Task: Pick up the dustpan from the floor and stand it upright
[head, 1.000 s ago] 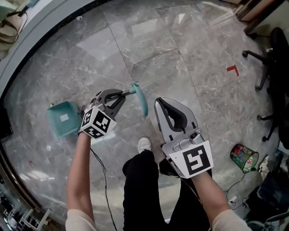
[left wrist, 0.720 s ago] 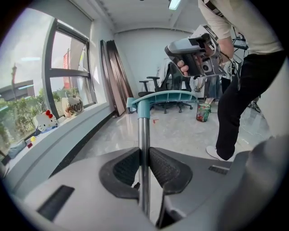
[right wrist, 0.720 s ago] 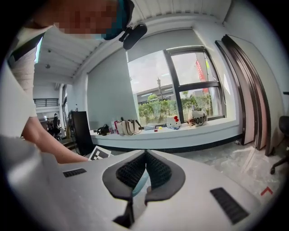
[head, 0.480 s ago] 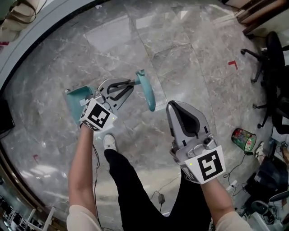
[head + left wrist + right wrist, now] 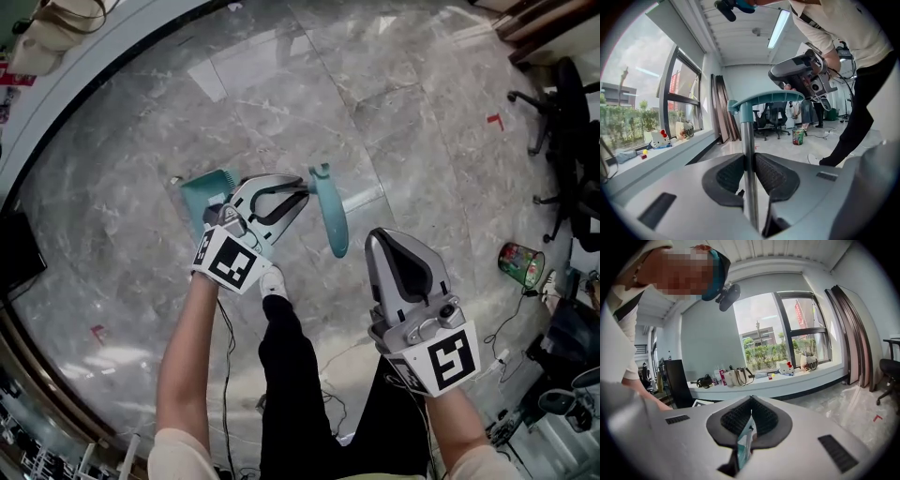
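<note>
The teal dustpan hangs off the floor on its metal pole. Its pan shows just behind my left gripper, and its teal handle sticks out past the jaws. My left gripper is shut on the pole, with the handle crossing the top. My right gripper is held a little right of the handle, apart from it, jaws together. In the right gripper view a thin teal-and-white sliver shows in the slit below the pads; I cannot tell what it is.
Grey marble floor all around. The person's shoe stands right under the left gripper. Black office chairs are at the right edge, a small green bin and cables lower right, and a curved window ledge upper left.
The left gripper has carried the dustpan rightward, and the pan has come in close behind the gripper. The person has stepped, so the floor has shifted. The right gripper stays shut beside the handle.
</note>
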Available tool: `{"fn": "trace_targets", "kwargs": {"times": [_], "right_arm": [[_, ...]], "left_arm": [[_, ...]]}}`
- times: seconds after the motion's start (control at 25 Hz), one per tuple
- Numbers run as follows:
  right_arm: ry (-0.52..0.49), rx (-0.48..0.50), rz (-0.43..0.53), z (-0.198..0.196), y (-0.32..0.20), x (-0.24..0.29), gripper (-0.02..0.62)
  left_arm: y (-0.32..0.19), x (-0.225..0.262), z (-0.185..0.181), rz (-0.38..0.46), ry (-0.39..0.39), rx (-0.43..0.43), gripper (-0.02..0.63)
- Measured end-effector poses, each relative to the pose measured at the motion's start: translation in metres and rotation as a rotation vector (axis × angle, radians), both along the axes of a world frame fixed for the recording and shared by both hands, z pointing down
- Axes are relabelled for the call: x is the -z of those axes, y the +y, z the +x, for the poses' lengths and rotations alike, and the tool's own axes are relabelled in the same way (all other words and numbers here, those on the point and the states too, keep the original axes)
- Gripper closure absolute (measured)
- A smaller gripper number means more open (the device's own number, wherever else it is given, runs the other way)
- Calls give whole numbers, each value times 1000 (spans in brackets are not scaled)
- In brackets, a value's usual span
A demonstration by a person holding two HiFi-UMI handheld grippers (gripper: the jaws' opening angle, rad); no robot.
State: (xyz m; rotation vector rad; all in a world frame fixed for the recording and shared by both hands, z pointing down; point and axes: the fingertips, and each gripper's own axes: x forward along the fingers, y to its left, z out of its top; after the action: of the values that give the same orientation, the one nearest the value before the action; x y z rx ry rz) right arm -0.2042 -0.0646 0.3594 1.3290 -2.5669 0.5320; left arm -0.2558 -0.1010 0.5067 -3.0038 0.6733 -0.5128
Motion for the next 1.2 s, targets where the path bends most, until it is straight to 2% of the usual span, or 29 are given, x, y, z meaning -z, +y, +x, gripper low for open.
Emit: {"fn": "trace_targets", "kwargs": {"times": [0.16,0.36,0.6,1.2], "right_arm": [[-28,-50,-46,-40,12,5,577],[-30,33,-74,-76,33,21,577],[11,101,-82,-85,37,13,577],[-13,89,-63,-101,33,15,577]], "left_arm": [[22,8,-34,14,-19,-12,526],[40,15,-67,4,-40,13,526],[46,18,-86,39,-79,54,526],[60,11,-106,19,-95,165,526]]}}
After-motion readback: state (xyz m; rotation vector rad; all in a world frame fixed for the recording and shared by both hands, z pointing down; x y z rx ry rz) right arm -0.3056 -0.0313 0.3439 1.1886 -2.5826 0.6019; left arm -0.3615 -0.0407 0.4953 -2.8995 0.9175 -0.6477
